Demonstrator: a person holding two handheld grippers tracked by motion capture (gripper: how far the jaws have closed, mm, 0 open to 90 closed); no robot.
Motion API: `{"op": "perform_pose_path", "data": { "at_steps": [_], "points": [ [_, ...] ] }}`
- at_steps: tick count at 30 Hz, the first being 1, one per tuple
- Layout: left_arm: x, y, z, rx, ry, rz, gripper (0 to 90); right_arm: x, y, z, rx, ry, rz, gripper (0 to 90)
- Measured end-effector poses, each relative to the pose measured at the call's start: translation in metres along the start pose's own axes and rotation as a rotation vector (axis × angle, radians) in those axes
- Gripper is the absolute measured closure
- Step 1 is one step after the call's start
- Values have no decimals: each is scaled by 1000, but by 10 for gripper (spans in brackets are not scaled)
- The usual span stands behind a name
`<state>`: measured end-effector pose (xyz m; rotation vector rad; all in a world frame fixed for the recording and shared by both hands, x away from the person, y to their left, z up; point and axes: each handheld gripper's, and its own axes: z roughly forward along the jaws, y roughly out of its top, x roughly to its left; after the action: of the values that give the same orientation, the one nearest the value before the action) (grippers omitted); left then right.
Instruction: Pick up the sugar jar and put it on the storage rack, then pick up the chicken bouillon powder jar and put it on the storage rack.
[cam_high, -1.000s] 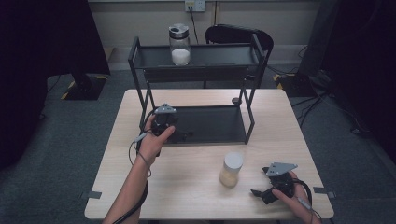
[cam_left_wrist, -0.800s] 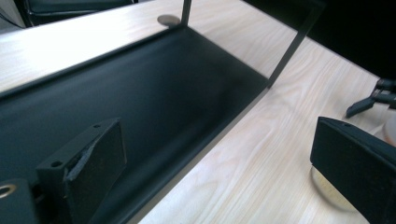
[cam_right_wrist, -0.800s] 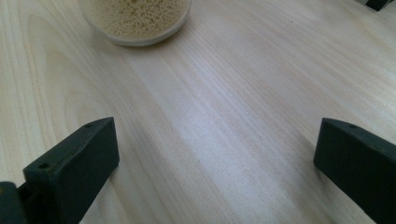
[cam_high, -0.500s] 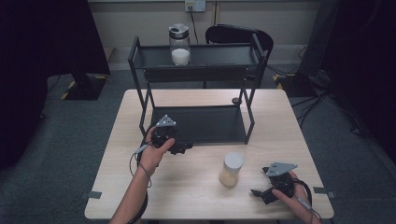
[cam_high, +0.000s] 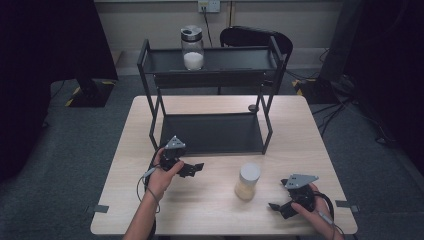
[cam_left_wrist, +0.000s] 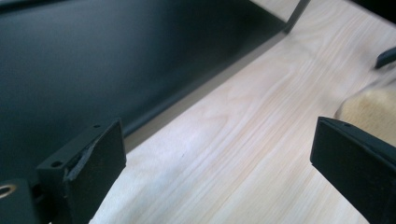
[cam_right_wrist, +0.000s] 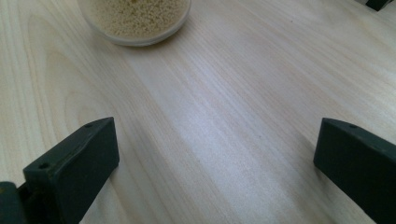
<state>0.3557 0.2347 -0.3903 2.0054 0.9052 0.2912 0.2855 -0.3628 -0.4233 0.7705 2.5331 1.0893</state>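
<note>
A jar of tan grains with a white lid (cam_high: 247, 181) stands on the wooden table (cam_high: 210, 210), front and centre-right. My left gripper (cam_high: 195, 169) hovers left of it, just in front of the black rack (cam_high: 212, 132), jaws open and pointing right toward the jar. Its own view has the left gripper (cam_left_wrist: 219, 144) wide open over bare wood, the jar (cam_left_wrist: 369, 100) blurred at the right edge. My right gripper (cam_high: 276, 207) rests near the front right edge, open. In its own view the right gripper (cam_right_wrist: 217, 149) is empty, with the jar's base (cam_right_wrist: 134, 18) ahead.
A second jar with white contents and a metal lid (cam_high: 192, 47) stands on the rack's top shelf (cam_high: 235, 59). The lower shelf (cam_left_wrist: 93, 56) is bare. A small dark round thing (cam_high: 252, 107) lies by the rack's back right leg. A chair (cam_high: 257, 36) stands behind the table.
My left gripper has drawn back from the rack's lower shelf toward the front of the table and turned right, toward the tan jar. The right gripper has stayed put.
</note>
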Motion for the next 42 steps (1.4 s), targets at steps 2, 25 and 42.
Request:
{"op": "perform_pose_path", "data": {
  "at_steps": [2, 25, 42],
  "points": [
    [-2, -2, 1, 11, 10, 9, 28, 0, 0, 0, 0, 0, 0, 0],
    [-19, -35, 9, 121, 148, 87, 12, 0, 0, 0, 0, 0, 0, 0],
    [-19, -37, 9, 114, 148, 90, 0, 1, 2, 1, 3, -2, 4, 0]
  ]
}}
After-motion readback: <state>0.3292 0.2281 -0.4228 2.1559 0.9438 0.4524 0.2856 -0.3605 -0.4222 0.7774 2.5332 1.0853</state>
